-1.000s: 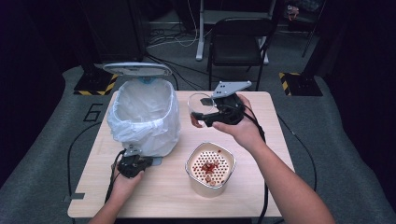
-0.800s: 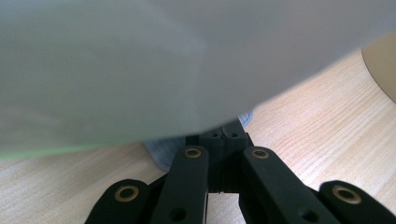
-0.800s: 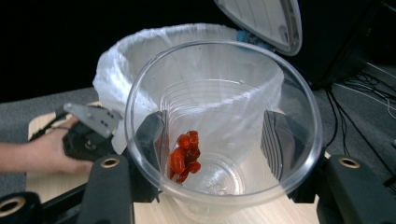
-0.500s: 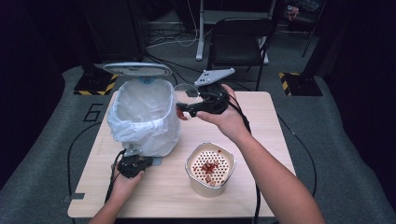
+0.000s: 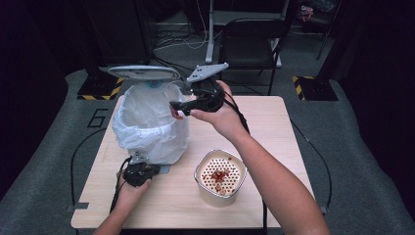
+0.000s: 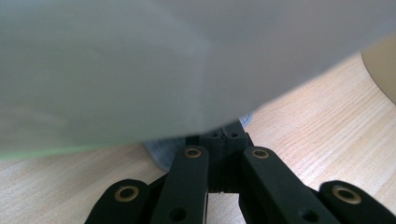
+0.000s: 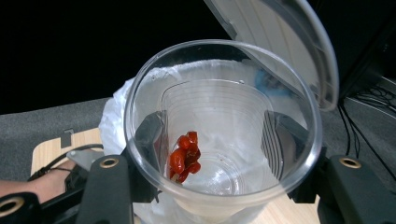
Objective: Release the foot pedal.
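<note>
Right now I have the clear plastic cup [image 7: 223, 135] clamped between the jaws of my right gripper [image 5: 182, 106], the pads pressing on its two opposite walls about half spread. In the right gripper view its open mouth faces the camera and its base points away along the jaws, so its long axis runs with the gripper toward the bin [image 5: 151, 128] lined with a white bag; how far it tips I cannot tell. A small clump of red bits [image 7: 185, 156] clings to the cup's inner wall beside one pad. Beyond the cup's rim the raised bin lid [image 7: 280, 44] stands up and to the side. My left gripper [image 5: 138, 172] rests low on the desk [image 5: 274, 127] at the foot of the bin, jaws pressed together, with a ribbed grey pedal [image 6: 164, 153] just ahead of them. Behind my right wrist stands a perforated strainer pot [image 5: 220, 177] with red pieces on it.
</note>
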The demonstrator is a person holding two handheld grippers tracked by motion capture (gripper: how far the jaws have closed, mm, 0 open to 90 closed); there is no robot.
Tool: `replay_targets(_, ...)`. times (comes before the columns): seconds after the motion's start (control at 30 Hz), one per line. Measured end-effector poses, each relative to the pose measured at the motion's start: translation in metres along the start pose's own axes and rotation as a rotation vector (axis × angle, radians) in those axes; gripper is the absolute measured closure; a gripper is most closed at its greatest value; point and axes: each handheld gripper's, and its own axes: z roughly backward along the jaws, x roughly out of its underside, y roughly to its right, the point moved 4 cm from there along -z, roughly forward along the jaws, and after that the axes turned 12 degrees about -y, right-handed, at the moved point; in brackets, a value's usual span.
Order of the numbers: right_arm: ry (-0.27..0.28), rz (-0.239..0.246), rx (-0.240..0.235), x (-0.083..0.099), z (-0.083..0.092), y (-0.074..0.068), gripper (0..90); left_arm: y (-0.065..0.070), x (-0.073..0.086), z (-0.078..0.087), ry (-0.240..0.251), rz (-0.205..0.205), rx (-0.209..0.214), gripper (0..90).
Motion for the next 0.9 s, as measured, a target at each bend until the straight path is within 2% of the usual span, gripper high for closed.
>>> replay_targets(0.07, 0.004, 0.015, -0.004, -0.007, -0.007, -0.004, 41.0, -0.001, 0.0, 0.001, -0.01, -0.012, -0.004, 90.0)
replay_targets(0.1, 0.004, 0.015, -0.004, -0.007, -0.007, -0.004, 40.9, 0.0, 0.0, 0.0, -0.001, 0.0, 0.0, 90.0)
replay_targets(0.27, 0.013, 0.021, -0.004, -0.017, -0.023, -0.011, 39.3, 0.0, 0.0, 0.0, 0.002, 0.004, 0.001, 90.0)
replay_targets(0.47, 0.017, 0.005, -0.013, -0.021, -0.036, -0.013, 38.5, 0.0, 0.0, 0.0, 0.004, 0.007, 0.003, 90.0)
replay_targets(0.5, 0.001, 0.005, -0.009, -0.021, -0.044, -0.014, 36.2, 0.0, 0.0, 0.0, 0.004, 0.007, 0.003, 90.0)
replay_targets(0.7, -0.022, 0.004, -0.004, -0.02, -0.065, -0.017, 34.6, 0.0, 0.0, 0.0, -0.003, -0.001, 0.001, 90.0)
replay_targets(0.77, -0.032, -0.007, 0.013, -0.018, -0.072, -0.017, 31.2, -0.001, 0.0, 0.0, 0.0, 0.0, 0.002, 90.0)
replay_targets(0.87, -0.065, -0.051, 0.005, -0.015, -0.083, -0.017, 15.4, -0.001, 0.0, 0.0, -0.003, 0.0, 0.003, 90.0)
replay_targets(0.9, -0.068, -0.059, 0.013, -0.014, -0.085, -0.016, 13.7, -0.001, 0.0, 0.0, -0.002, -0.001, 0.002, 90.0)
